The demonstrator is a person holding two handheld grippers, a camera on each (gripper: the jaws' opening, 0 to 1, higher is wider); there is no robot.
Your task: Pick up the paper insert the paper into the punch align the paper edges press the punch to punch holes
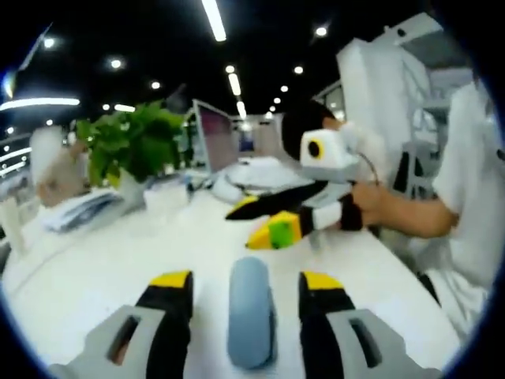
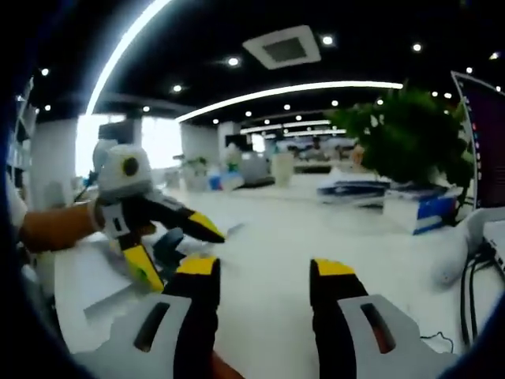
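Room: an office with a dark ceiling and strip lights stood around me, and a long white desk (image 1: 118, 260) carried everything.
Background: a leafy potted plant (image 1: 134, 146) stood at the far side of the desk, with stacked papers (image 1: 79, 209) beside it.
Punch: the blue-grey punch (image 1: 251, 312) lay on the desk, in the left gripper view seen between my left jaws, which did not touch it.
Left hand-held gripper (image 1: 246, 286): its yellow-tipped jaws stood wide apart, holding nothing.
Right hand-held gripper (image 2: 265, 272): in the right gripper view its jaws were also spread apart and empty over the bare desk.
Right hand-held gripper, from the left gripper view: it hung above the desk beyond the punch, jaws parted, my hand (image 1: 377, 204) behind it.
Paper: white paper (image 2: 91, 292) lay on the desk at the left of the right gripper view, under my left hand-held gripper and near the punch; its edges were too blurred to trace.
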